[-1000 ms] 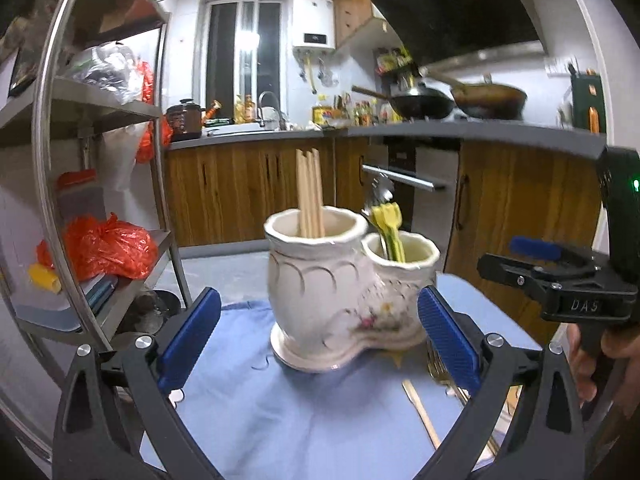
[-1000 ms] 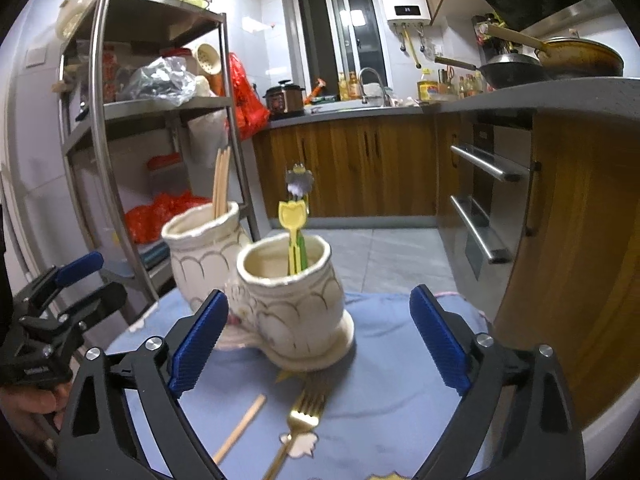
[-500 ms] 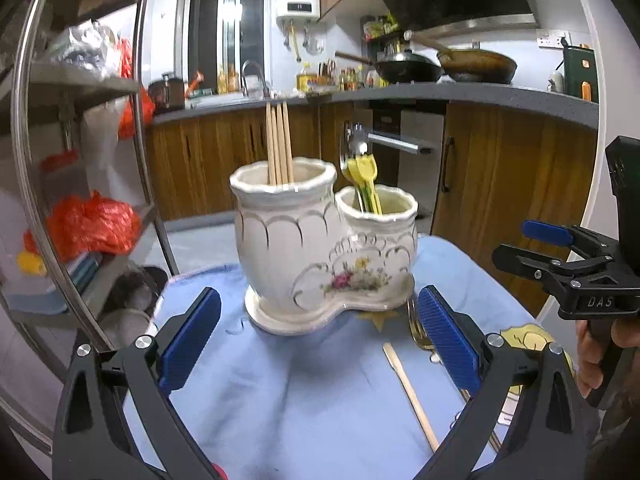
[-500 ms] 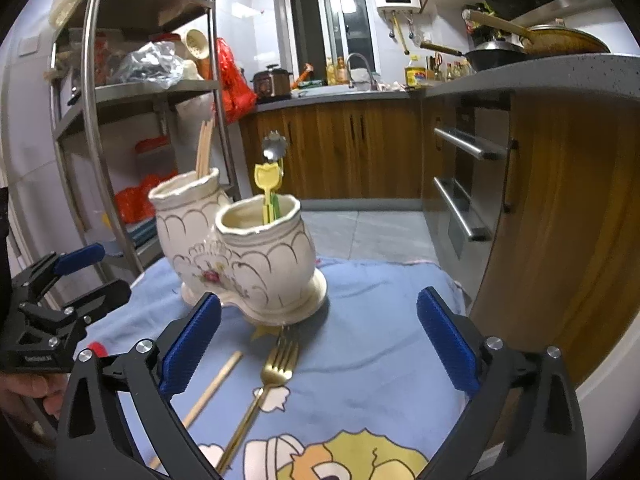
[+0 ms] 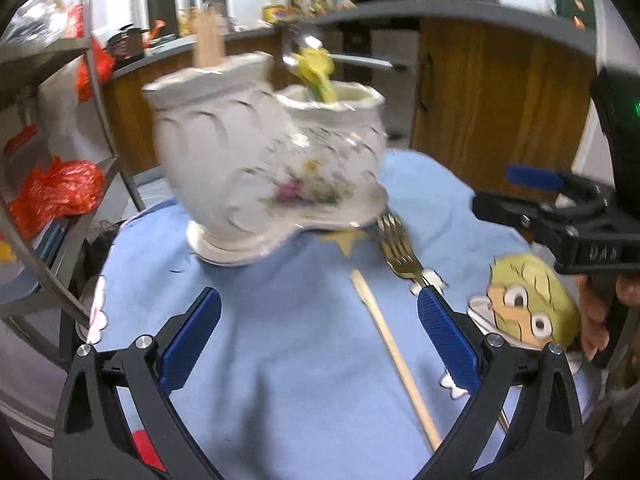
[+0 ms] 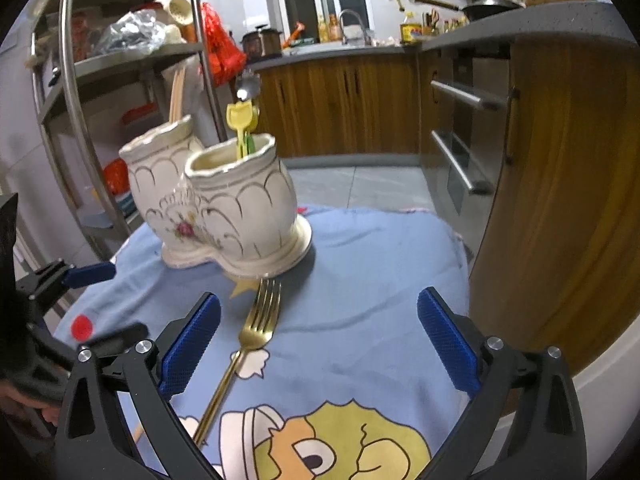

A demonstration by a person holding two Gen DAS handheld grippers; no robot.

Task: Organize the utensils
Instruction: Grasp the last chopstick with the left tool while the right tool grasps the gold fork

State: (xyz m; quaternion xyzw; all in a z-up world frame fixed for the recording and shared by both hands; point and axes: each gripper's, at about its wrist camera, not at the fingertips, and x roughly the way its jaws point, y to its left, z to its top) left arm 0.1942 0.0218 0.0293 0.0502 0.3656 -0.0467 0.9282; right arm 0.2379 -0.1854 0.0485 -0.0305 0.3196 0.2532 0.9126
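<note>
On the blue cartoon-print cloth (image 6: 360,280), I'm hovering both grippers with jaws apart, empty: left gripper (image 5: 320,336), right gripper (image 6: 320,340). The gold metal fork (image 6: 256,320) is lying against the white ceramic twin-pot holder (image 6: 224,208) (a careless grab risks tipping it).

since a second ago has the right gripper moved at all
Yes. The right gripper has pulled back and tipped down: the holder sits farther off, and more of the fork shows.

You are in a home kitchen: wood-fronted cabinets (image 6: 344,108) run under a grey worktop (image 6: 520,24), a sink tap (image 6: 352,20) stands by the window, pans (image 6: 496,6) sit on what looks like a hob, and a steel shelf rack (image 6: 120,64) holds bags and bowls.
</note>
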